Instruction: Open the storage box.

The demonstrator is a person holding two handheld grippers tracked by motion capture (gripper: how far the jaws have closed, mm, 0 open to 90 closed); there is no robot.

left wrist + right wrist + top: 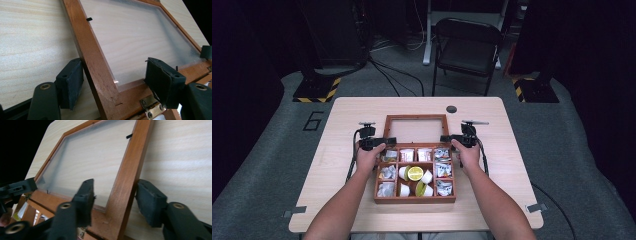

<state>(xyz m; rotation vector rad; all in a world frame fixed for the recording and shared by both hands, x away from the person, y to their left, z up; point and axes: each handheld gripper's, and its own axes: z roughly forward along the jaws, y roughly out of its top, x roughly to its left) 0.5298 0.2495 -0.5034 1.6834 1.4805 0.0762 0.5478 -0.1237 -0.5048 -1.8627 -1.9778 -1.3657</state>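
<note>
reddish-brown wooden box [414, 199], yellow-green lime halves [415, 173].

The box [414, 198] sits mid-table [347, 115]; its lid [416, 118] lies open flat behind it. Left gripper [384, 143] at the lid's left corner, right gripper [447, 139] at its right.

The open lid [416, 129] lies flat on the table [512, 165] behind the wooden box [414, 199] — its frame fills the space between each gripper's jaws. The left gripper [384, 143] and right gripper [447, 139] block the lid's two near corners. The box's compartments are crowded with packets and lime halves [415, 173]. Bare tabletop spreads wide to either side and beyond the lid's far edge.
</note>
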